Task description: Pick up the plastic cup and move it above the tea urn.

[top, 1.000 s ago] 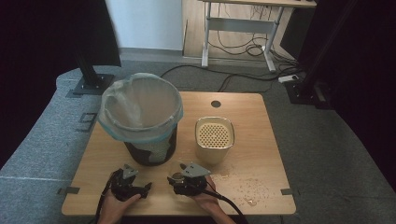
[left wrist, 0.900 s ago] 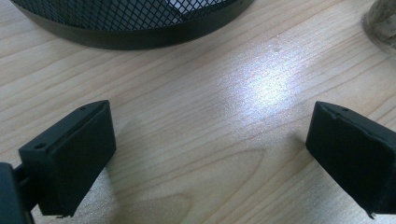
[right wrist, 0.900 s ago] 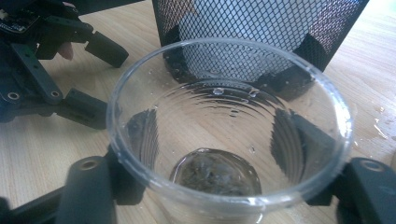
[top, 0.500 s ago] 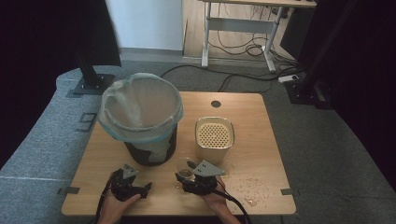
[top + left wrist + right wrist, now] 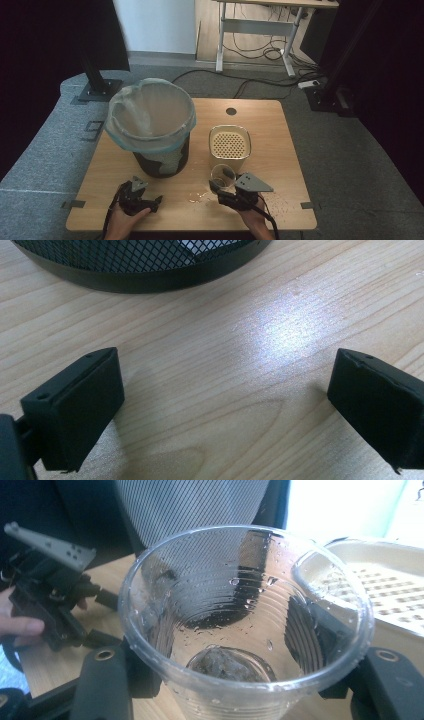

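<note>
Clear plastic cup (image 5: 245, 625), wet inside with a dark lump at its bottom, sits on the wooden table (image 5: 280, 145) just before the beige perforated container (image 5: 229, 143) | my right gripper (image 5: 226, 189) clamps it | my left gripper (image 5: 145, 197) spread wide, holding nothing, near the lined mesh bin (image 5: 152, 130)

high: above, forward-down | gripper views: low, close | shared: table (image 5: 280, 145)
</note>
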The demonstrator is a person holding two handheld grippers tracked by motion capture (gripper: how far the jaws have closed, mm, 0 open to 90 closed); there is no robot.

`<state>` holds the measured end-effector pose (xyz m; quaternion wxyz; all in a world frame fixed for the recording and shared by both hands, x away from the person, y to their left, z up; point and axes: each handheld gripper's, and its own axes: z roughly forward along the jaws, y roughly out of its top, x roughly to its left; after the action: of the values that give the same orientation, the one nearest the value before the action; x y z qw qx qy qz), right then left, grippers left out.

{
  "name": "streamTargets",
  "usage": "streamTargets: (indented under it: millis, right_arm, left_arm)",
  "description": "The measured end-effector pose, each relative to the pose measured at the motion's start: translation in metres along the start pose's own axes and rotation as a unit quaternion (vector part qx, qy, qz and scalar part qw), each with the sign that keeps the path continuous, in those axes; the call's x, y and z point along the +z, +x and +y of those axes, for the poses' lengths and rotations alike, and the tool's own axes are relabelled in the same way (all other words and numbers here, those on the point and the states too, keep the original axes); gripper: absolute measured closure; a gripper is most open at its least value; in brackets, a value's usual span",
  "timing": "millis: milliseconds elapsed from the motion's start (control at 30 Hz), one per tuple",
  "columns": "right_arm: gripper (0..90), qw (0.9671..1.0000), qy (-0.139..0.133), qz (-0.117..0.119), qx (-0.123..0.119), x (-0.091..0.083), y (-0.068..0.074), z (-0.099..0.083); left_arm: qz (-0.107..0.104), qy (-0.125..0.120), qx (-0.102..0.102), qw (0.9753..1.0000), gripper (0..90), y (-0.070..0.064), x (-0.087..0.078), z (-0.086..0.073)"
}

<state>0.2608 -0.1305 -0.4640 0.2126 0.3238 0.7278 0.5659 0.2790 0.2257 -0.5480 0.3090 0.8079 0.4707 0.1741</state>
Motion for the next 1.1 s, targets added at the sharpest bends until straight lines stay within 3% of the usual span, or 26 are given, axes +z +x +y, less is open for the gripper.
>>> streamTargets:
  millis: [267, 400, 600, 633, 667, 700, 867, 1100]
  right_arm:
    - [36.7, 0.999, -0.038, -0.019, 0.011, -0.024, -0.015, 0.019]
    - [36.8, 0.9987, -0.044, -0.023, 0.012, -0.028, -0.021, 0.026]
    - [37.1, 0.9972, -0.055, -0.05, 0.008, -0.036, -0.045, 0.048]
    - [37.1, 0.9972, -0.055, -0.05, 0.008, -0.036, -0.045, 0.048]
    - [37.3, 0.9967, -0.053, -0.059, 0.016, -0.035, -0.056, 0.052]
    - [37.3, 0.9967, -0.053, -0.059, 0.016, -0.035, -0.056, 0.052]
    - [37.3, 0.995, -0.049, -0.085, 0.02, -0.028, -0.082, 0.063]
    - [37.3, 0.9938, -0.041, -0.101, 0.02, -0.013, -0.098, 0.078]
  left_arm:
    - [0.0, 0.002, 0.002, 1.0, 1.1, 0.0, 0.0, 0.0]
    - [0.0, 0.002, 0.002, 1.0, 1.1, 0.0, 0.0, 0.0]
    - [0.0, 0.002, 0.001, 1.0, 1.1, 0.0, 0.0, 0.0]
    - [0.0, 0.002, 0.001, 1.0, 1.1, 0.0, 0.0, 0.0]
    - [0.0, 0.001, 0.001, 1.0, 1.1, 0.0, 0.0, 0.0]
    - [0.0, 0.001, 0.001, 1.0, 1.1, 0.0, 0.0, 0.0]
    - [0.0, 0.0, 0.001, 1.0, 1.1, 0.0, 0.0, 0.0]
    - [0.001, 0.001, 0.001, 1.0, 1.1, 0.0, 0.0, 0.0]
